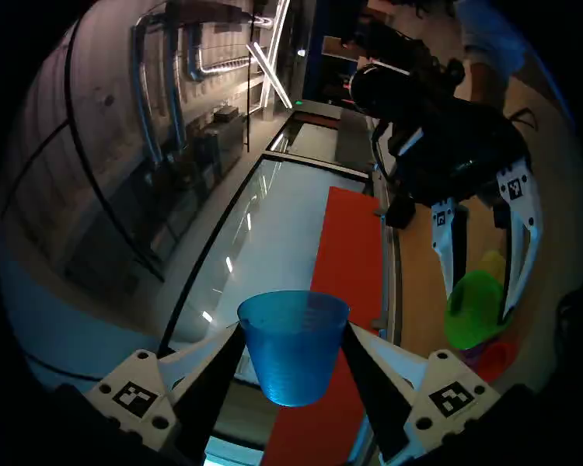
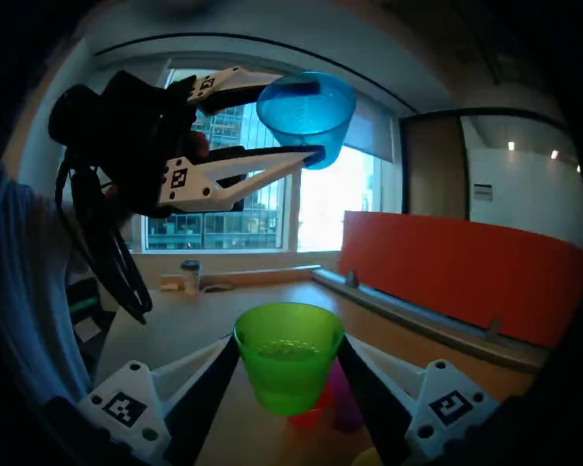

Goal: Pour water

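A translucent blue cup (image 1: 294, 347) sits between the fingers of my left gripper (image 1: 291, 353), which is shut on it and holds it tipped toward the right side. From the right gripper view the same blue cup (image 2: 306, 113) hangs high, tilted on its side above the green one. My right gripper (image 2: 289, 365) is shut on an upright green cup (image 2: 289, 363) holding some liquid. In the left gripper view the green cup (image 1: 475, 309) shows between the right gripper's white fingers (image 1: 445, 241), low on the right.
A wooden desk (image 2: 190, 318) runs under the cups, with a red partition (image 2: 462, 264) along its far edge. Red and purple cups (image 2: 334, 400) stand on the desk below the green one. A small jar (image 2: 190, 276) stands by the window. A person's sleeve (image 2: 19, 295) is on the left.
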Motion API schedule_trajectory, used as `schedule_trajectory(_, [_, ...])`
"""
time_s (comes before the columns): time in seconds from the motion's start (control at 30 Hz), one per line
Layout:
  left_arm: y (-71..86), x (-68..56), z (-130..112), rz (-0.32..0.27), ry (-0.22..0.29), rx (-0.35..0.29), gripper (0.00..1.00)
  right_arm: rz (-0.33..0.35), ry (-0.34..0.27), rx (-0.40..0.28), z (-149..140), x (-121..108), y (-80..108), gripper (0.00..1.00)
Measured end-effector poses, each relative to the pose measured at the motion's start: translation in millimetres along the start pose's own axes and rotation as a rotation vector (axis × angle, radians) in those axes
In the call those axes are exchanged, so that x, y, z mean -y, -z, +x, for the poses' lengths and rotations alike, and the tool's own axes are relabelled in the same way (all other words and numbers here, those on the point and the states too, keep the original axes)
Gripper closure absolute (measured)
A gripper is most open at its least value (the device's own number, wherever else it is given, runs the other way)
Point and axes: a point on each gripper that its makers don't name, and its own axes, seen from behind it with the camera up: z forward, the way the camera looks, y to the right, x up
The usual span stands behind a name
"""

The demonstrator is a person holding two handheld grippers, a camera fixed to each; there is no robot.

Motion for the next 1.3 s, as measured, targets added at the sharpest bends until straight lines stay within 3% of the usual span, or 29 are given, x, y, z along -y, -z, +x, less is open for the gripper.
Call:
schedule_trajectory(0.97, [7.8, 7.6, -38, 0.023, 0.847, 0.039, 0.15, -0.033, -0.01, -0.033, 12, -5, 9.6, 0.1])
schedule_trajectory(1.3, [7.4, 4.1, -61, 0.017, 1.065, 0.06, 0.15, -0.042, -0.004, -0.042, 20, -5, 15.6, 0.1])
